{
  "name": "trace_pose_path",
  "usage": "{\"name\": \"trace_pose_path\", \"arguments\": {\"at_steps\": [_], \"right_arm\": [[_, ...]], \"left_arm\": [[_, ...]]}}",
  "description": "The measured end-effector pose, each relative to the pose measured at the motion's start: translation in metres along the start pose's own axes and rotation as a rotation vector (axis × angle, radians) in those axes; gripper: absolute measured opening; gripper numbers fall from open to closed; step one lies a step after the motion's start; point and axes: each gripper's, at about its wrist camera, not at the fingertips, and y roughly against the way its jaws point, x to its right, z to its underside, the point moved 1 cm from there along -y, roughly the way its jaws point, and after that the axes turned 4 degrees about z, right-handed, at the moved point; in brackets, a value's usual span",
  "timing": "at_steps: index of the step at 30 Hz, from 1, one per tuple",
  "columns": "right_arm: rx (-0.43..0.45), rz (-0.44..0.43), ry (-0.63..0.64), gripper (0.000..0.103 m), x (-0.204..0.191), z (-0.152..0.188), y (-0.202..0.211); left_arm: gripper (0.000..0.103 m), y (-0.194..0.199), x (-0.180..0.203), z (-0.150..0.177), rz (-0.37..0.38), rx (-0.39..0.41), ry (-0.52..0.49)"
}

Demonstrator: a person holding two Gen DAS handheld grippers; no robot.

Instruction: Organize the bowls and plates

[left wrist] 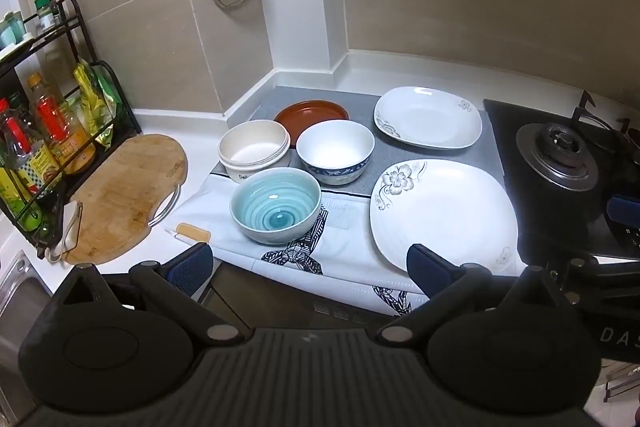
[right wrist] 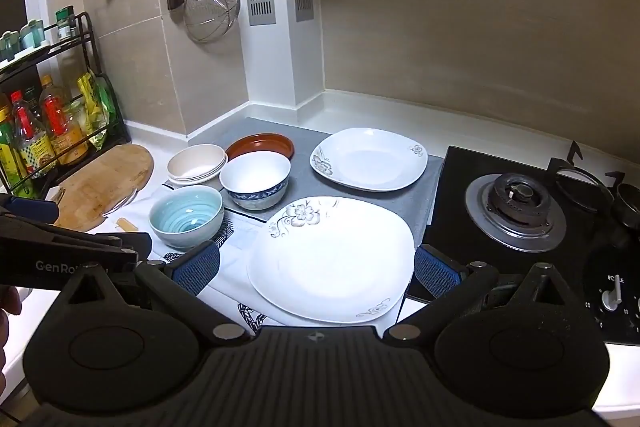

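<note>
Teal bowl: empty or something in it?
Empty. The teal bowl stands upright on the cloth, and both wrist views show its bare spiral-glazed inside down to the bottom.

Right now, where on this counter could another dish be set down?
Bare grey mat lies between the two white plates and the stove. White counter behind the far plate is free. The bowls at left are crowded together.
</note>
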Motion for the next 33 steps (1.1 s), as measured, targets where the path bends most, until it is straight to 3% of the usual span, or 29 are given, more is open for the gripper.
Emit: {"name": "trace_pose_path", "arguments": {"at_steps": [33], "right_arm": [[-0.002,0.004,-0.007,0.103,-0.004,-0.005,-0.002]], "left_arm": [[0.103,-0.016,0.01,-0.011,0.004,0.001,-0.016]]}}
